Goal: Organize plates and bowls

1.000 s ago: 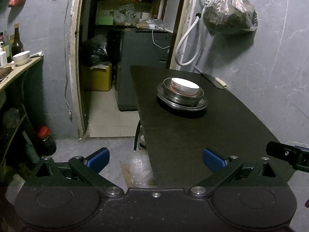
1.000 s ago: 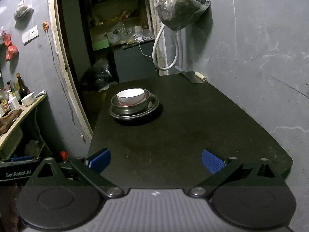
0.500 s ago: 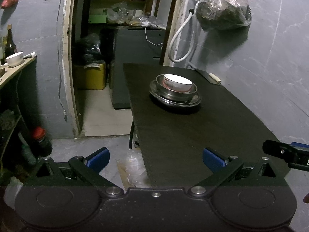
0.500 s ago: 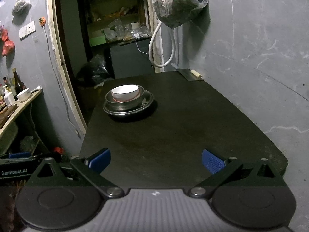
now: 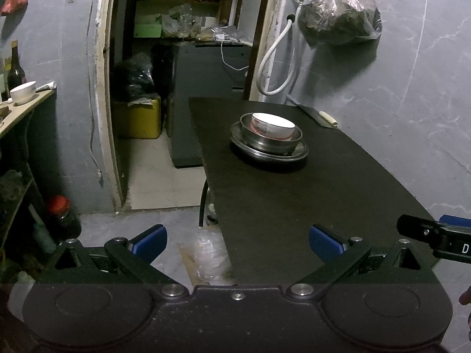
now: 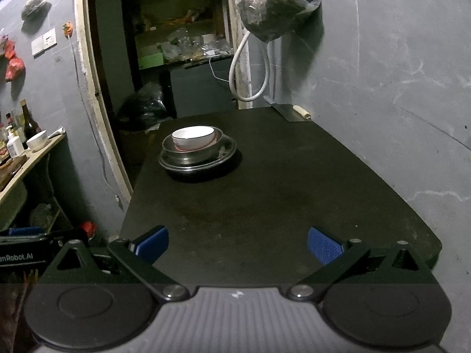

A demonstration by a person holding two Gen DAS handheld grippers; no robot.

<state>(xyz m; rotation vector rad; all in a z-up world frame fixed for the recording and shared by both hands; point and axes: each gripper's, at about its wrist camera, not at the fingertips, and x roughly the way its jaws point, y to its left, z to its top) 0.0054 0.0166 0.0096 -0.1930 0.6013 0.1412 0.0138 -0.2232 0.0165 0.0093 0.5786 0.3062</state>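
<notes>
Blue-padded left gripper (image 5: 238, 242) at bottom of left wrist frame, jaws spread wide, holding nothing. White ceramic bowl (image 5: 273, 125) nested in steel bowl (image 5: 270, 139) on round steel plate (image 5: 269, 149), frame centre, on black table (image 5: 309, 200). Blue-padded right gripper (image 6: 238, 244) at bottom of right wrist frame, jaws wide apart, empty; stack upper left of centre.

Both views are dim and bluish, with fisheye bending and black corners. The white bowl (image 5: 273, 126) glares brightest; the hanging bag (image 6: 278, 3) casts a soft wall shadow.
</notes>
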